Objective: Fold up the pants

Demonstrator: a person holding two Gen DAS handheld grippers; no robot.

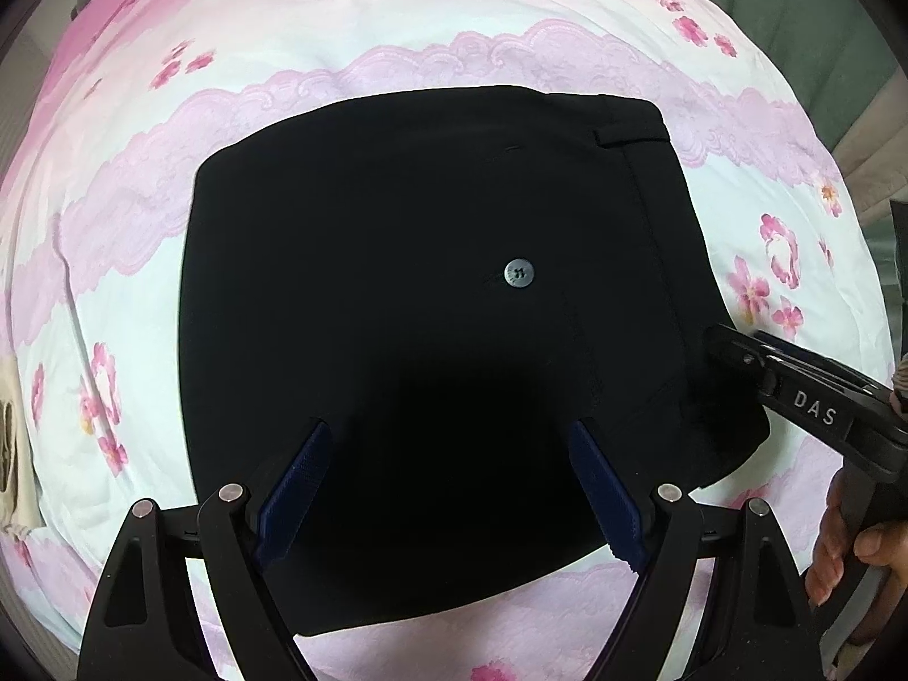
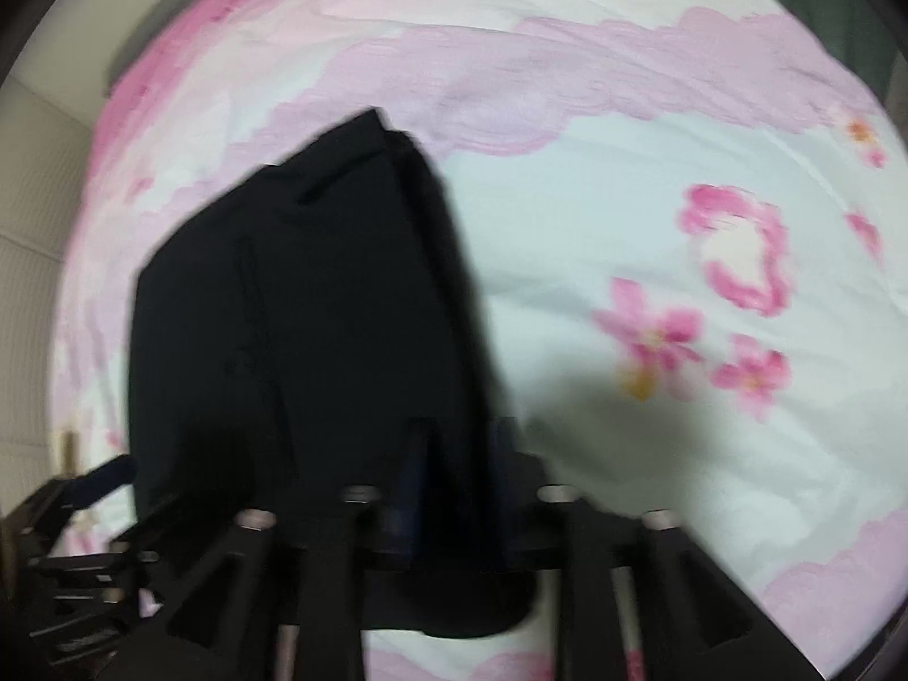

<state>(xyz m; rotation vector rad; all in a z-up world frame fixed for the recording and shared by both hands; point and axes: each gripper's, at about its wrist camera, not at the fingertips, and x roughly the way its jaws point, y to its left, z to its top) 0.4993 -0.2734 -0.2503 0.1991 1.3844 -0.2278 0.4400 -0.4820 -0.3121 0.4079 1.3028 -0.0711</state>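
Pants [image 1: 431, 340]: black, folded into a compact, roughly rectangular bundle; lying flat on the bed, near the middle of the left wrist view.
Button [image 1: 519, 273]: small, round, grey; on the top face of the bundle, right of its centre.
Belt loop [image 1: 630, 138]: short dark strap at the far right corner of the bundle, beside a seam running along the right edge.
Bedspread [image 1: 352, 28]: pale white-blue cloth with pink lace-pattern bands and pink flowers; it carries the pants and shows on all sides of them.
Left tongs [image 1: 448, 488]: black frame with blue pads; spread wide apart over the near part of the pants, nothing held between the pads.
Left pad [image 1: 295, 494]: blue, lying over the black fabric; contact with it cannot be told.
Right tongs [image 1: 732, 349]: enter from the right; tip at the right edge of the bundle, touching or just above the cloth. In the blurred right wrist view [image 2: 454, 488] the fingers stand close together with a thick edge of black fabric between them, so they appear clamped on the pants.
Hand [image 1: 851, 533]: fingers wrapped around the handle of the right tongs, at the lower right border.
Beige object [image 1: 14, 448]: partly seen at the left edge of the bed; too cropped to identify.
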